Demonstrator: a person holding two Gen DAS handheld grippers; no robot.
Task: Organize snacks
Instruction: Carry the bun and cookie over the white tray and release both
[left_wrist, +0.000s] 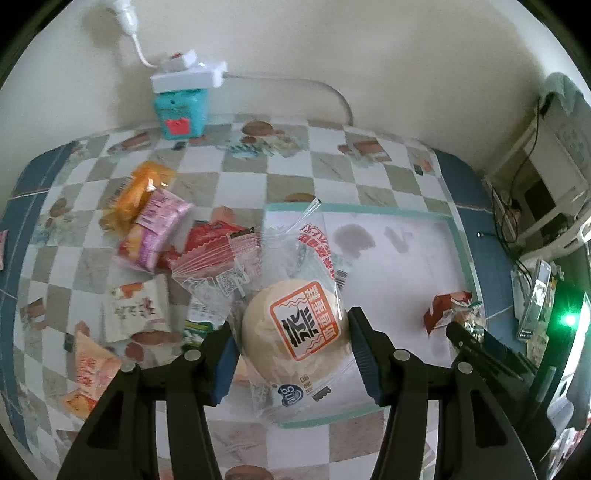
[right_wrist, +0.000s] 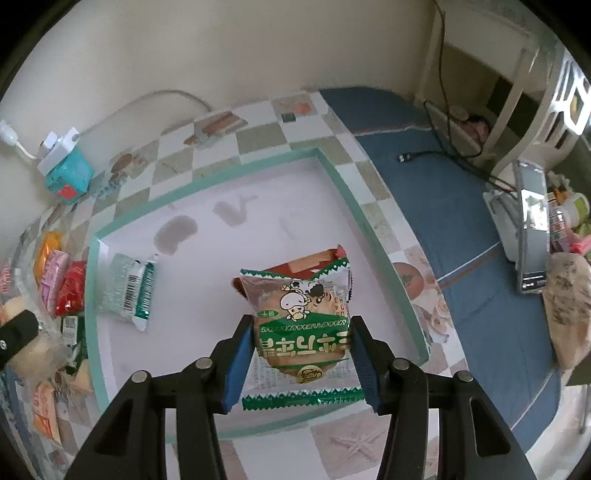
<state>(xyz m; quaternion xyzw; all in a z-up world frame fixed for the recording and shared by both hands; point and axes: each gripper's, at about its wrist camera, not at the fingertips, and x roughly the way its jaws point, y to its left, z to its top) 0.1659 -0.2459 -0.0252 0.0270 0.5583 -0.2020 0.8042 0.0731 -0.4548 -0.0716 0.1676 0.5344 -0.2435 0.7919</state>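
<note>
Left gripper (left_wrist: 293, 341), matte black angular linkage arms, round silver screws at the joints behind the jaws, blue ribbed pads (left_wrist: 364, 354) lining the inner jaw faces, right gripper (right_wrist: 299, 350) the same build, black arms, silver screws, blue pads (right_wrist: 240, 354)
</note>
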